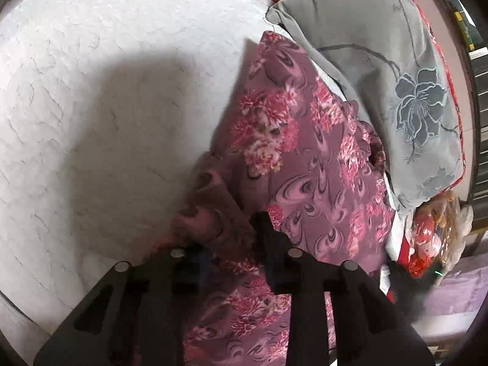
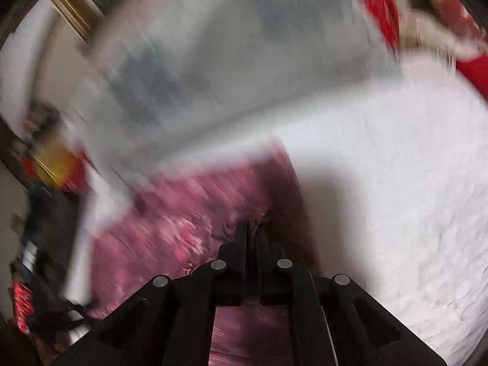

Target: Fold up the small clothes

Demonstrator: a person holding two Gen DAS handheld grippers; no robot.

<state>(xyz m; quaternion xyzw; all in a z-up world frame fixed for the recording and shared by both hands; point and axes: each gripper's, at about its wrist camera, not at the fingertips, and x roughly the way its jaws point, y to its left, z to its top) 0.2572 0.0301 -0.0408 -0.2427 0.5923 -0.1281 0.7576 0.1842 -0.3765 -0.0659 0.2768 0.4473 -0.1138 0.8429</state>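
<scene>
The mauve garment printed with pink flowers [image 1: 308,164] lies on the white textured bedspread [image 1: 91,106], its far edge running up against the grey pillow embroidered with a blue-grey flower [image 1: 381,70]. A fold of the cloth rises beside the pillow, and both tools have hold of it.

The left gripper [image 1: 231,244] has its jaws spread a little, with a bunched ridge of the floral cloth between them; whether they truly bite it I cannot tell, since the near finger is hidden by fabric. The right gripper [image 2: 251,228] is pressed together on an edge of the same garment [image 2: 170,213]; that view is smeared by motion, so its exact hold is unclear.

To do the fold well, I judge both tools should travel together away from the pillow, keeping the lifted edge taut and level, then lay it down squarely over the flat part. Uneven pull would skew the crease.
</scene>
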